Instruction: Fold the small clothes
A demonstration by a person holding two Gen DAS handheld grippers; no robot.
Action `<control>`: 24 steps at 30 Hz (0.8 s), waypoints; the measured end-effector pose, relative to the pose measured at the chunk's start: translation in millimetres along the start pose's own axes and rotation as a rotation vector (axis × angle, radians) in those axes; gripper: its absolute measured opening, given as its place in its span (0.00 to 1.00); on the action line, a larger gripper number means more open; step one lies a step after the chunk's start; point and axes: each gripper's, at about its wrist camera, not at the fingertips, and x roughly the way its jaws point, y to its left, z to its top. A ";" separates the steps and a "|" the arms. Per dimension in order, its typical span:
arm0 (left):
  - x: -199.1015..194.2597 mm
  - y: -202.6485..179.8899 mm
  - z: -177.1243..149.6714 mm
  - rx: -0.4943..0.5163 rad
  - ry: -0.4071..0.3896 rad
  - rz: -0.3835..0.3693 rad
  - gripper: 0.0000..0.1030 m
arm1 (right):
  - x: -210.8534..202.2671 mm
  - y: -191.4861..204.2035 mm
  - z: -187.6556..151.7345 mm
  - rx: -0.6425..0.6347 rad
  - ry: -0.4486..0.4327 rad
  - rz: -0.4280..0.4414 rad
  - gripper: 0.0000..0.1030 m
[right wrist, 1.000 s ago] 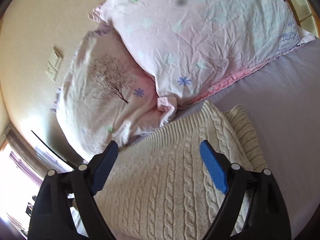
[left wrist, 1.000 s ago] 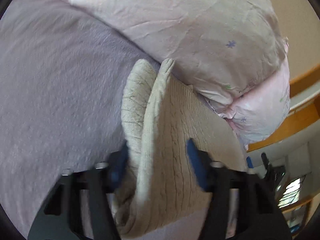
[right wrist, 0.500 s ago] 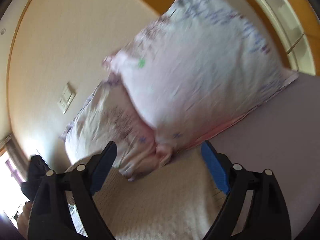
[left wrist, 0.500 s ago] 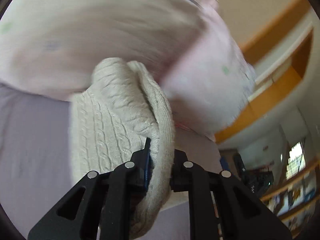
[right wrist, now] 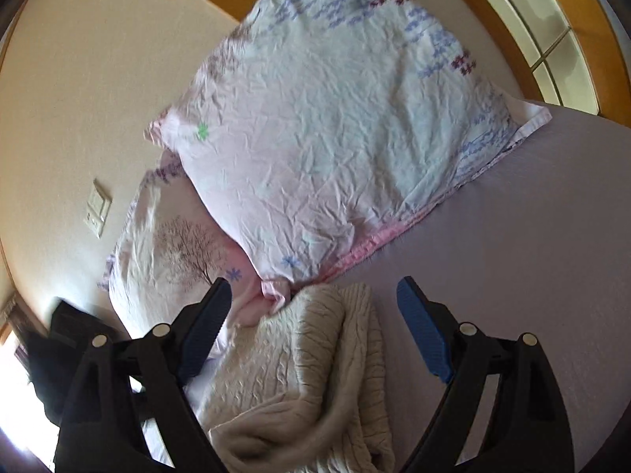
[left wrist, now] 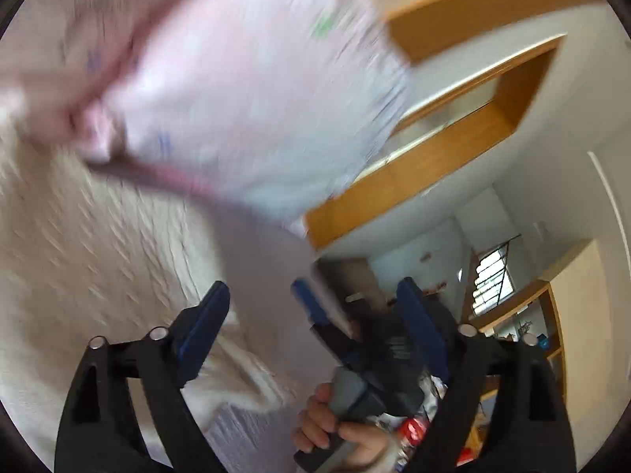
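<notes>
The cream cable-knit sweater (right wrist: 311, 374) lies folded on the lilac bedsheet (right wrist: 512, 256), below and between the spread fingers of the right gripper (right wrist: 311, 307); its far end touches the pillow (right wrist: 335, 118). The left gripper (left wrist: 315, 315) is also spread, holding nothing, the sweater at its left finger; no writing is readable.

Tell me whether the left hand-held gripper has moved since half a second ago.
Yes. The left hand-held gripper has let go of the cream cable-knit sweater, opened, and swung right, away from the pink floral pillow.
</notes>
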 end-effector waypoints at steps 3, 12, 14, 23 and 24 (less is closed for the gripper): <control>-41.7 1.1 -5.8 0.098 -0.009 0.274 0.87 | 17.5 -2.0 -7.5 0.007 0.133 -0.006 0.82; -50.4 17.7 -62.9 0.248 0.097 0.358 0.87 | -11.7 84.3 -50.3 -0.320 0.157 0.194 0.65; -25.7 18.5 -74.6 0.292 0.124 0.396 0.88 | 7.5 96.1 -71.4 -0.419 0.259 0.059 0.70; -65.6 16.7 -95.9 0.307 0.079 0.381 0.88 | -10.6 75.3 -69.2 -0.374 0.263 -0.212 0.90; -76.1 23.0 -88.5 0.264 0.039 0.387 0.89 | -9.8 67.8 -60.6 -0.311 0.263 -0.192 0.95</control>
